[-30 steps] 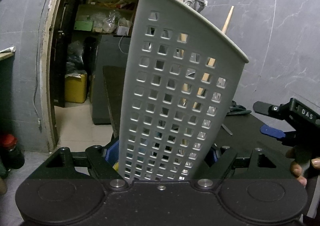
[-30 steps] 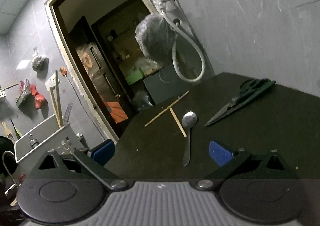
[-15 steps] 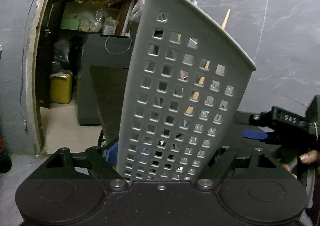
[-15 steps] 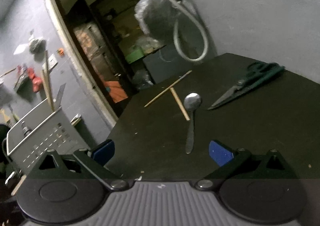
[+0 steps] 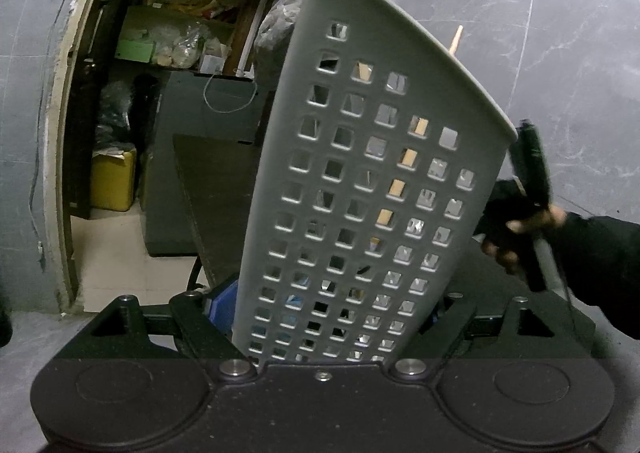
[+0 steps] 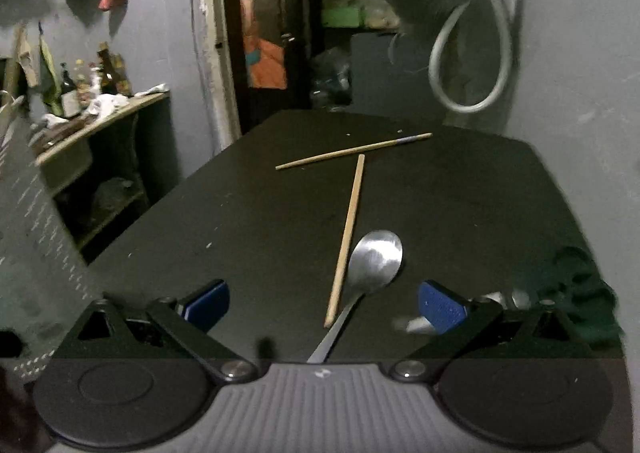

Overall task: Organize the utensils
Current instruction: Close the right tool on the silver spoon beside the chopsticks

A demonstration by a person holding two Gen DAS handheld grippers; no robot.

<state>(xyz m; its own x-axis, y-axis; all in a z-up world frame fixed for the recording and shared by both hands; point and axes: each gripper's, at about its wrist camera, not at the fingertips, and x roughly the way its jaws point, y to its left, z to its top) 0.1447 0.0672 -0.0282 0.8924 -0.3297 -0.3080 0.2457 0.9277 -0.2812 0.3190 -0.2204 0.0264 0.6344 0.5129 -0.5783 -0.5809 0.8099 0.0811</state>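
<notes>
Left gripper (image 5: 332, 313) straddled the grey utensil basket (image 5: 360, 181), jaws just easing open. Right gripper (image 6: 324, 301) gaped empty over the spoon (image 6: 372, 265) mid-table (image 6: 260, 213), between two chopsticks (image 6: 348, 233) and scissors. Next: close on the spoon handle.

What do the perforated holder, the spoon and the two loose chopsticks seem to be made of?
Holder: likely matte grey moulded plastic, with even square holes and a rounded rim. Spoon: likely brushed metal, with a silvery sheen. Chopsticks: pale tan, probably wood or bamboo.
</notes>
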